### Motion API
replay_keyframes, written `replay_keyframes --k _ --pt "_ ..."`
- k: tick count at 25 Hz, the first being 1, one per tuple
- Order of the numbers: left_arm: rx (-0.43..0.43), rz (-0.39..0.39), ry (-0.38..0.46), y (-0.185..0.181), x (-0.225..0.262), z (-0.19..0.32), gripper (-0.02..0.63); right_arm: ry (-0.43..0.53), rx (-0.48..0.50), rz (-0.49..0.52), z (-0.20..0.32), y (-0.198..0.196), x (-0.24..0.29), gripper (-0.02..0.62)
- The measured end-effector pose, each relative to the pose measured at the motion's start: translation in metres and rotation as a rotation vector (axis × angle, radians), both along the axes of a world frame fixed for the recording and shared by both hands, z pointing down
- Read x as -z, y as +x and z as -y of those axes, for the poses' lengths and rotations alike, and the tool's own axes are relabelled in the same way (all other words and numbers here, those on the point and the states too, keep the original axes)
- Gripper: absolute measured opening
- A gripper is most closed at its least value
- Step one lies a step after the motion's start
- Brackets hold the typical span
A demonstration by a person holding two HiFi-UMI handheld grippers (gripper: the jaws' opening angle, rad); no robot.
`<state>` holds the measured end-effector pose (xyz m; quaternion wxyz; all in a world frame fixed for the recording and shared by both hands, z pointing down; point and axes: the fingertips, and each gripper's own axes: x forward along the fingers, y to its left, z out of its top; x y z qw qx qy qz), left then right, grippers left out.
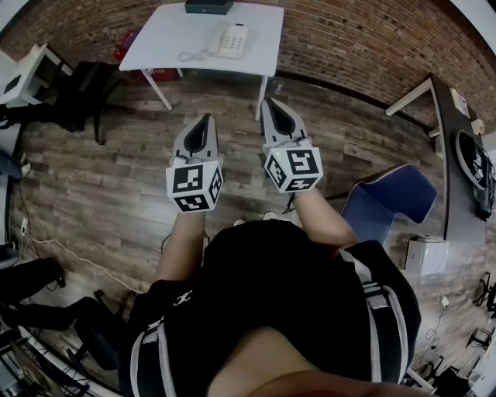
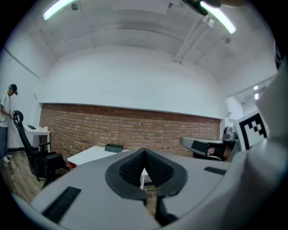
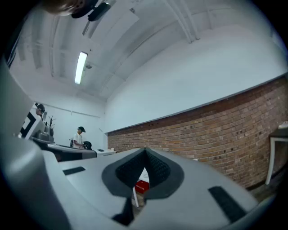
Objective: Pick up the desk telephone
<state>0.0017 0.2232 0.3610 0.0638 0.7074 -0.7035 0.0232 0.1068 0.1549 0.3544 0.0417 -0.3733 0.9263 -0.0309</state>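
A white desk telephone (image 1: 231,40) with a coiled cord (image 1: 191,56) lies on a white table (image 1: 159,39) by the brick wall, far ahead of me. My left gripper (image 1: 204,118) and right gripper (image 1: 267,101) are held side by side over the wooden floor, well short of the table. Both are shut with nothing between their jaws. In the left gripper view the left gripper (image 2: 144,150) points level at the table (image 2: 92,154). The right gripper (image 3: 145,150) in its own view faces the brick wall; the telephone is hidden in both gripper views.
A dark box (image 1: 208,7) sits at the table's far edge. A black office chair (image 1: 77,97) stands left, a blue chair (image 1: 387,200) right, with another desk (image 1: 457,139) at the right. A red box (image 3: 142,186) lies under the table. A person (image 2: 6,121) stands far left.
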Motion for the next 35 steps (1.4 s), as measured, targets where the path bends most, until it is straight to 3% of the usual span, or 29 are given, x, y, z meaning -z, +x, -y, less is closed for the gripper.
replay_keyframes --k 13,35 --pt "-0.003 0.027 -0.004 0.033 0.001 0.0 0.002 -0.022 -0.008 0.035 -0.008 0.032 0.0 -0.002" --pt "-0.004 -0.003 0.025 0.008 -0.005 -0.008 0.002 0.01 -0.053 0.024 -0.008 0.026 -0.002 -0.002"
